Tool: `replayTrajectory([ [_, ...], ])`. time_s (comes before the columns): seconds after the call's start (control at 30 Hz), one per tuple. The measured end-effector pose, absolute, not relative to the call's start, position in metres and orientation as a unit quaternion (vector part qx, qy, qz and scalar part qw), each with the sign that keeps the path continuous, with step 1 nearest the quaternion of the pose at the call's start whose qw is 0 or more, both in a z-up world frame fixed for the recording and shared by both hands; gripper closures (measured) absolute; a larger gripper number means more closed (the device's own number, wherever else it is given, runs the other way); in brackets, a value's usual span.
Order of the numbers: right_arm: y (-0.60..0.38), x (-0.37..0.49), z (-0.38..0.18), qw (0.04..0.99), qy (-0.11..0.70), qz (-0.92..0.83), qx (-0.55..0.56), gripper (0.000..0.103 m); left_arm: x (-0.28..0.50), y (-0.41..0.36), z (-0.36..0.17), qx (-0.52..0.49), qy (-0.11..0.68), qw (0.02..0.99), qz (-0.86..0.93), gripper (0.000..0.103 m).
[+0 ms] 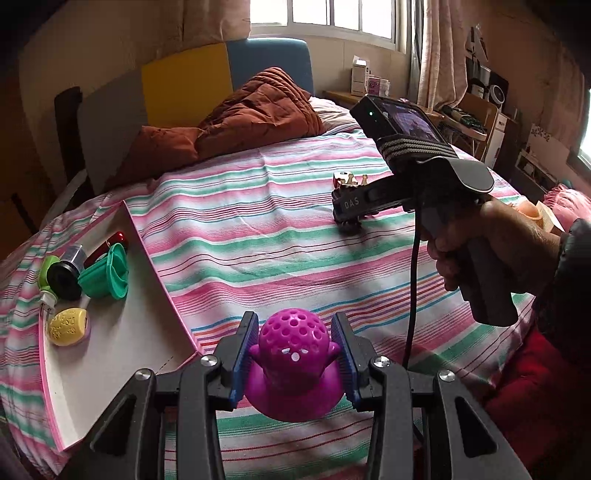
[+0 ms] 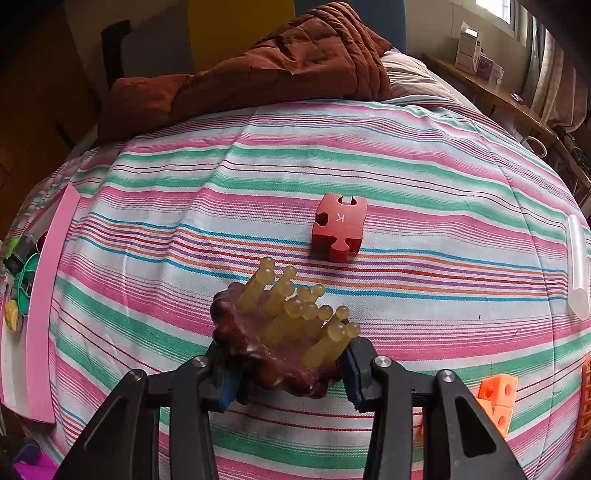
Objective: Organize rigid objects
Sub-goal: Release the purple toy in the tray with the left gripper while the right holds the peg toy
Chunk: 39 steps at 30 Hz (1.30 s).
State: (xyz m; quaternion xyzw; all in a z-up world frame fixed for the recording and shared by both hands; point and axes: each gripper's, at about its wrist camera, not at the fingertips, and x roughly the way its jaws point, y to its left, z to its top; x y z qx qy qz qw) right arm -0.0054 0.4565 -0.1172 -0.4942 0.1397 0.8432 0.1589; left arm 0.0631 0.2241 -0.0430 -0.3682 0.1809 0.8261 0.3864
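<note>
Magenta plastic, a perforated toy figure [image 1: 291, 363], sits pinched between the blue pads of the left gripper [image 1: 293, 365], above the striped bedsheet [image 1: 258, 229] beside the white tray [image 1: 122, 332]. Further right, the right gripper [image 2: 286, 363] clamps a brown clump with yellowish stalks [image 2: 284, 328], apparently toy mushrooms, near a red puzzle block [image 2: 338, 227].

You are working in a home bedroom. A bed [image 1: 280, 206] with a pink, green and white striped sheet fills the scene, with a rumpled rust-brown quilt [image 1: 255, 110] at its far end against a yellow and blue headboard [image 1: 225, 74]. Beyond it a curtained window [image 1: 325, 18] lets in daylight, and to the right a wooden shelf [image 2: 491, 92] holds small boxes.
</note>
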Motion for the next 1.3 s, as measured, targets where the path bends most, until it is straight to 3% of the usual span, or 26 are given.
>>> replayTrajectory([
  [0.77,0.454,-0.002,-0.12,0.159,0.116,0.857,-0.476,0.058,0.038,0.173,-0.011,-0.376,0.109,0.365,0.845,0.062],
  [1.07,0.452,-0.003,-0.12,0.16,0.111,0.858,-0.476,0.058,0.002,0.094,0.003,-0.38,0.041,0.298,0.875,0.062],
  [1.3,0.451,-0.003,-0.119,0.164,0.108,0.856,-0.478,0.058,-0.026,0.026,-0.017,-0.42,-0.022,0.231,0.877,0.062],
])
